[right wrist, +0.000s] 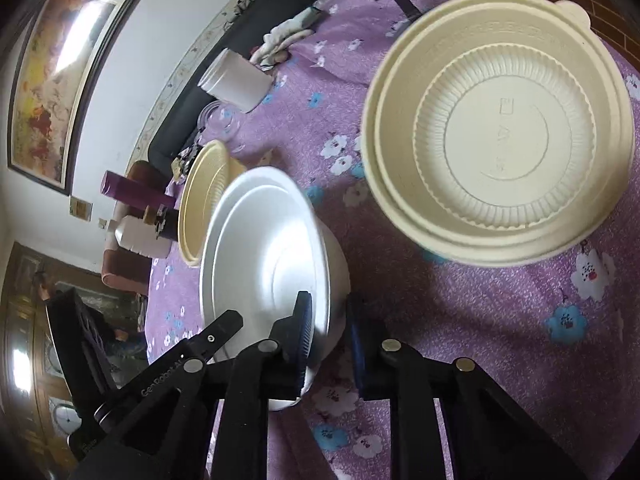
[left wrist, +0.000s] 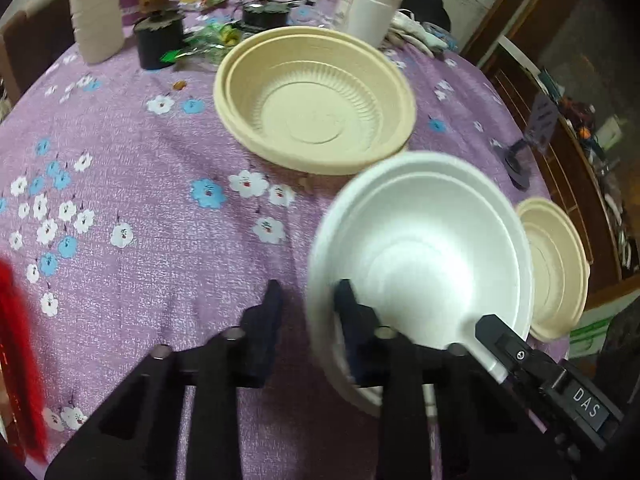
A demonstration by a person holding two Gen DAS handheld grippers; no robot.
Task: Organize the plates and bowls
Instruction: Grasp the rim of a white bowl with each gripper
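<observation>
White foam bowl (left wrist: 424, 248) on the purple cloth (left wrist: 160, 220) is pinched at its near rim by our left gripper (left wrist: 308, 312) and right gripper (right wrist: 330, 320); it looks light and crushable, so we grip gently.

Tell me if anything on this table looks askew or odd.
The white foam bowl sits tilted, its rim straddled by both tools, left tool and right tool. Torn green wrappers litter the purple floral tablecloth.
</observation>
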